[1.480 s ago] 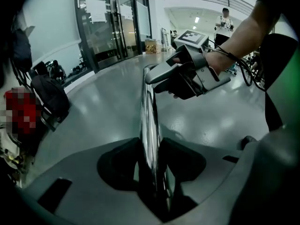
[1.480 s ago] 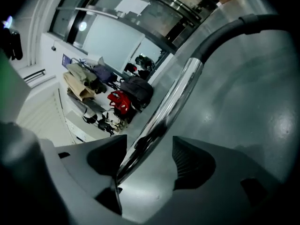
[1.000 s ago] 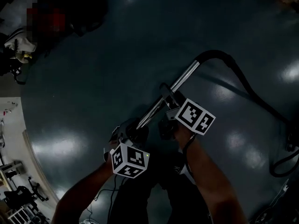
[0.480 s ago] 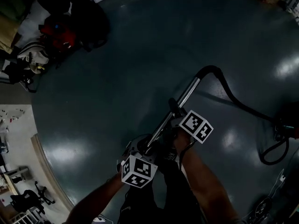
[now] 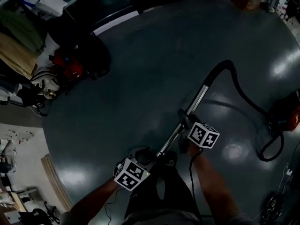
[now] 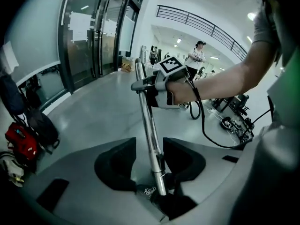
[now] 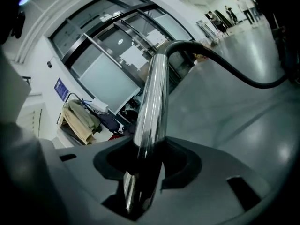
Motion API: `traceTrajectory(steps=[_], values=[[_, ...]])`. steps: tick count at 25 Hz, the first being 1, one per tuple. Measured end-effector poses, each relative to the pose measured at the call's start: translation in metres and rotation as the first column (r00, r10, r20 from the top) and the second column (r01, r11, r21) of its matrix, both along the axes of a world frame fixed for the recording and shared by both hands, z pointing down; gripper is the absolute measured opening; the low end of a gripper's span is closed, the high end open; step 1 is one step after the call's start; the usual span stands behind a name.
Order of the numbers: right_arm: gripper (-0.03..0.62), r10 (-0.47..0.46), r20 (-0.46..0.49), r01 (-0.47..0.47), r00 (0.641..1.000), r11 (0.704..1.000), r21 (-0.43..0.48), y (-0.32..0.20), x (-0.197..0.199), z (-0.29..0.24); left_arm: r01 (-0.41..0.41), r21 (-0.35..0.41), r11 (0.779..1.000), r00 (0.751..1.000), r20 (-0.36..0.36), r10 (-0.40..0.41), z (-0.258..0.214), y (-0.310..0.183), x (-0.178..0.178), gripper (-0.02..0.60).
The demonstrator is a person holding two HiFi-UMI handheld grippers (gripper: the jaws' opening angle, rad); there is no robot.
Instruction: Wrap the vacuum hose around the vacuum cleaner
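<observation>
Wrapping has not yet begun, I judge. The left gripper (image 6: 149,150) clamps the near end of the metal wand (image 6: 146,116). Just ahead, the right gripper (image 7: 150,159), whose jaws have just been closing, pinches the same wand (the left tilts down more steeply). Beyond its tips the hose (image 5: 243,95) trails loose over the floor (image 5: 154,69) to the vacuum cleaner (image 5: 291,117), well apart.

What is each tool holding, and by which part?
Both hold the tube: the left tool at its free end, and the right tool, whose jaws have just been closing on it, about mid-length.
</observation>
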State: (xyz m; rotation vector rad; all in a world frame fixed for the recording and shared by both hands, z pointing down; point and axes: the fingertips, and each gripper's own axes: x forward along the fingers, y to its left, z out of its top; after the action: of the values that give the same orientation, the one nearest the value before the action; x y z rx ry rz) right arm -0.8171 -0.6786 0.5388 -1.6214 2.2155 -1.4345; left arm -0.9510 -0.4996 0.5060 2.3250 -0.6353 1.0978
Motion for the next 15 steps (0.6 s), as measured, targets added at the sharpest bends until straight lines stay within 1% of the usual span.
traceTrajectory(steps=[2,4,6,8,13,15], values=[[0.172,-0.044,-0.057,0.046,0.997,0.998,0.039,0.004,0.014,-0.025,-0.022,0.032,0.999,1.0,0.012,0.022,-0.02,-0.005,-0.002,0.173],[0.172,-0.077,-0.12,0.084,0.99,0.995,0.058,0.013,0.028,-0.045,-0.045,0.056,0.997,0.999,0.031,0.043,-0.034,-0.011,-0.004,0.173],[0.172,-0.101,-0.181,0.114,0.978,0.992,0.063,0.026,0.044,-0.061,-0.078,0.07,0.995,0.996,0.054,0.074,-0.044,-0.014,-0.001,0.173],[0.172,-0.12,-0.231,0.137,0.966,0.989,0.06,0.04,0.061,-0.072,-0.127,0.094,0.987,0.99,0.071,0.121,-0.054,-0.018,0.009,0.172],[0.172,-0.15,-0.317,0.168,0.937,0.985,0.028,0.09,0.099,-0.08,-0.268,0.167,0.949,0.963,0.061,0.261,-0.073,-0.032,0.057,0.173],[0.172,-0.156,-0.351,0.169,0.923,0.986,0.007,0.112,0.113,-0.078,-0.335,0.195,0.922,0.942,0.054,0.331,-0.08,-0.04,0.081,0.172]])
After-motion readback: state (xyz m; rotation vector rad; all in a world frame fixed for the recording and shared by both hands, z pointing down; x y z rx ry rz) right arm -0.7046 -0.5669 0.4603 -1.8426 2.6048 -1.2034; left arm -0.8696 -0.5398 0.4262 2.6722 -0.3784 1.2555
